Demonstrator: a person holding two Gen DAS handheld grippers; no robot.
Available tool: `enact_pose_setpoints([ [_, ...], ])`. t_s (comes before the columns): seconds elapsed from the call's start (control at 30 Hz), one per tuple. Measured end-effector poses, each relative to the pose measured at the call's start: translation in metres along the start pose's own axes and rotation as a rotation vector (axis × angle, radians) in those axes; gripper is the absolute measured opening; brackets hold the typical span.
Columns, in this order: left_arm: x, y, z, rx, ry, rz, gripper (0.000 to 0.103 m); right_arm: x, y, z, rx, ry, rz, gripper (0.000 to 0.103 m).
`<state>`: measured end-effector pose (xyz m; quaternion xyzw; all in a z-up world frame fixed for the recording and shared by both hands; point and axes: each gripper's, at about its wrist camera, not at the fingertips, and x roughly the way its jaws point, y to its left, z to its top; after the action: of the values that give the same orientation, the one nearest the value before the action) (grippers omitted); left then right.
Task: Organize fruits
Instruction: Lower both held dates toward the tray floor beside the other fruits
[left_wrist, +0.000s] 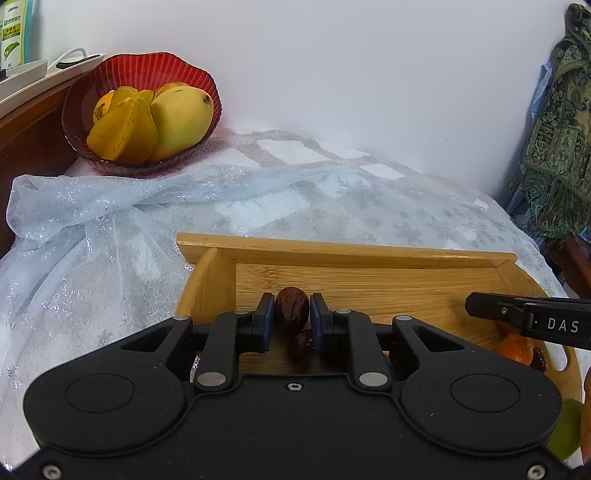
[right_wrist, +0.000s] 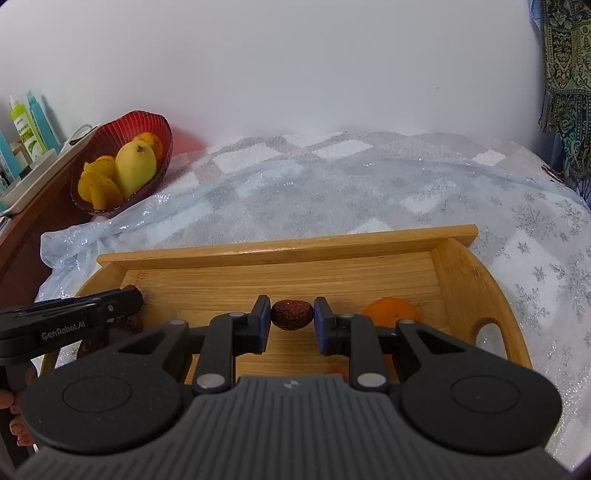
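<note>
Because the dates were to be sorted out of the wooden tray (right_wrist: 280, 254), my left gripper (left_wrist: 291, 314) clenched one date (left_wrist: 291, 309) and my right gripper (right_wrist: 291, 315) pinched another date (right_wrist: 291, 314), both raised above its floor; an orange (right_wrist: 391, 312) sat just right, the red bowl (left_wrist: 147, 70) far ahead-left.

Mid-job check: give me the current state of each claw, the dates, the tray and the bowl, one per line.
Left claw: shut on a dried red date, over the tray.
Right claw: shut on another dried red date.
Wooden tray: upright on the cloth, holding an orange and loose dates.
Red bowl: upright, holding a mango, starfruit and oranges.
</note>
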<state>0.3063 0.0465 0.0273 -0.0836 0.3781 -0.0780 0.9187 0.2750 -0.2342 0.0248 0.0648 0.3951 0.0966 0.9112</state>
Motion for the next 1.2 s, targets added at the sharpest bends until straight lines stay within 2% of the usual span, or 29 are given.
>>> enact_pose_setpoints([
  [1.2, -0.0007, -0.0004, -0.0001, 0.009, 0.008, -0.005, 0.019, 0.0088, 0.0078, 0.0006, -0.050, 0.052, -0.053, 0.030],
])
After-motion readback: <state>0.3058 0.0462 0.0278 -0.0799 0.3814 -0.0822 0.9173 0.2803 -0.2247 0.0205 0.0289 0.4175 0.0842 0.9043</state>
